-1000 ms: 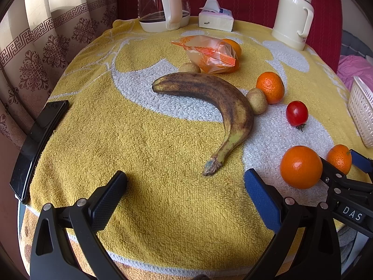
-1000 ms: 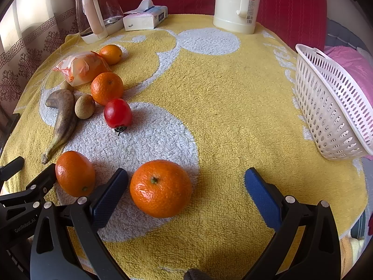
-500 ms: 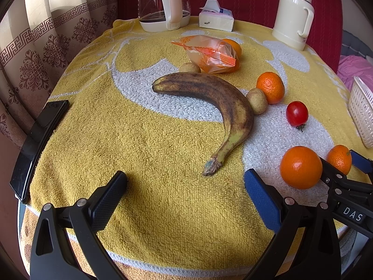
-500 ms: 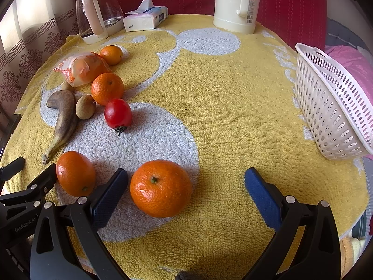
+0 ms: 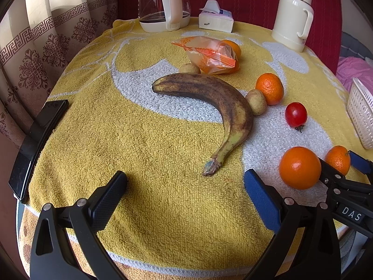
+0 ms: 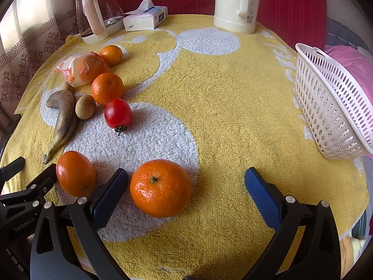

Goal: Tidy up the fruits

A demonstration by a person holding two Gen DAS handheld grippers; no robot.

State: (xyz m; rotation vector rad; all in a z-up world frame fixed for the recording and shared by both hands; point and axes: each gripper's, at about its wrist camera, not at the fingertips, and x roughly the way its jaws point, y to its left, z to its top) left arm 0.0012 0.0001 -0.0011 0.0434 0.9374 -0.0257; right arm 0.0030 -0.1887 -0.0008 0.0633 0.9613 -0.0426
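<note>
Still both hand-held grippers apart, unmoved

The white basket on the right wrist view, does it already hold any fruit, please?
No, the white basket lies tipped on its side at the towel's edge, and every fruit, including the nearest orange, sits outside it.

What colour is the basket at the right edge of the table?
The basket is white plastic with small oval holes. It shows best in the right wrist view.

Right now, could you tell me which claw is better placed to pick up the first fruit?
The right claw: it is open with an orange lying between its fingers, near the white basket. The left claw is open over bare towel, short of the banana.
</note>
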